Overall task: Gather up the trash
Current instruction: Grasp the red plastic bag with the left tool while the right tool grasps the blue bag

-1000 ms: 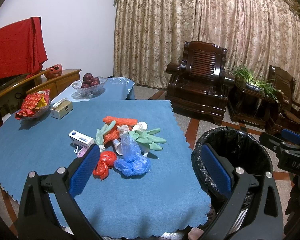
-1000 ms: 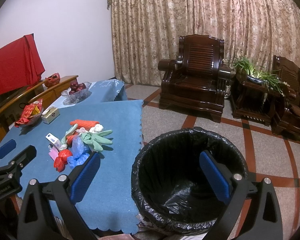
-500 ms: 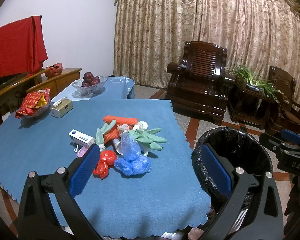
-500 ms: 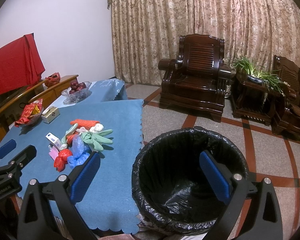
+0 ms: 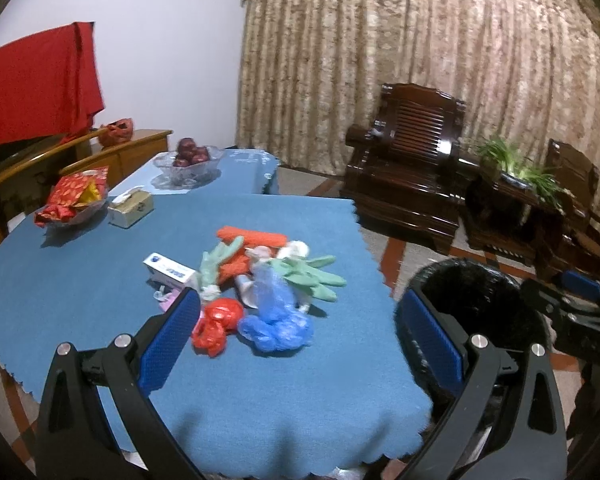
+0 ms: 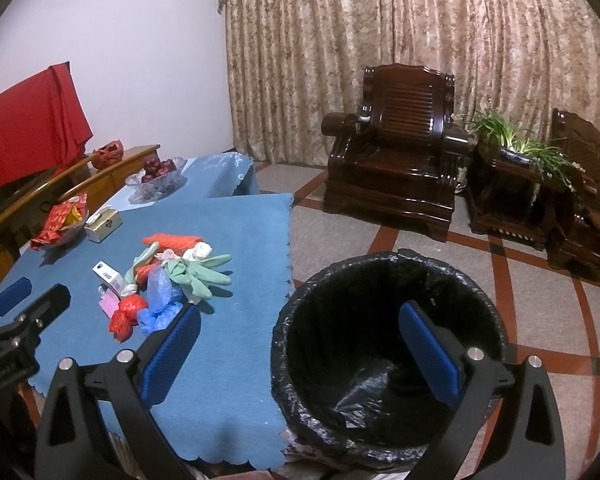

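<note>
Left gripper [image 5: 296, 334]: eased slightly nearer the trash pile [image 5: 260, 280], jaws wide, empty, framing it for pickup. Pile: mid-tablecloth [image 5: 80, 280], toward right edge. Right gripper [image 6: 298, 344]: wide, empty, over bin [image 6: 388, 300] beside that edge.

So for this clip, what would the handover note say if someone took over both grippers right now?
Left gripper: open, empty, held above the near part of the blue tablecloth, facing the trash pile.
Right gripper: open, empty, held over the near rim of the black-lined bin.
Trash, all on the table in one cluster: red bag, blue bag, green gloves, orange item, small white box.
The bin stands on the floor beside the table's right edge; only its liner shows inside.
Done: nothing collected.
Left: move every piece to the bin; the red and blue bags lie nearest.
</note>
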The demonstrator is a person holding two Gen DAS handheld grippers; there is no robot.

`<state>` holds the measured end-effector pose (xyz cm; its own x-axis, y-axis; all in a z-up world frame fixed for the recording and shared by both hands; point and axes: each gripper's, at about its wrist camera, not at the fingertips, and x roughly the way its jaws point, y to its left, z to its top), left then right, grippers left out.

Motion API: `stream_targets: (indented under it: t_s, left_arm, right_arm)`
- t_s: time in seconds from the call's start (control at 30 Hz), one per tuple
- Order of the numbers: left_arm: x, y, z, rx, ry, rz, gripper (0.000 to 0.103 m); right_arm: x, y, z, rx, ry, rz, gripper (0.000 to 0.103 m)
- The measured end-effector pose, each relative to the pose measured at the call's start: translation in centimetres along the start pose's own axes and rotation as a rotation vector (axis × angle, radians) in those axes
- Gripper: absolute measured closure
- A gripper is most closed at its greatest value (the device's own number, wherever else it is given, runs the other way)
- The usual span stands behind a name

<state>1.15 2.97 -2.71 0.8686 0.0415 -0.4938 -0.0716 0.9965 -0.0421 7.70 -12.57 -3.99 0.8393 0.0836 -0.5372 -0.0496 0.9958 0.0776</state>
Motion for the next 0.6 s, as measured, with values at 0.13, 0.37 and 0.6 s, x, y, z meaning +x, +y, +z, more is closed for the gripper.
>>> stream_targets:
  t_s: [0.13,0.37,0.6]
  left_arm:
    - [1.4,2.9,0.1,-0.029,-0.021,0.097,0.005]
    - [4.0,8.2,-0.8,-0.044,0.0,0.215,0.005]
    - [7.0,10.8,-2.4,-0.02,0.029,0.235,0.005]
  right_arm:
    - [1.7,1.5,0.1,-0.025,0.002,0.033,0.006]
    - [6.2,5.7,-0.1,-0.083,0.017,0.131,0.006]
    - [11.8,9.9,-1.7,-0.123,0.064,0.194,0.011]
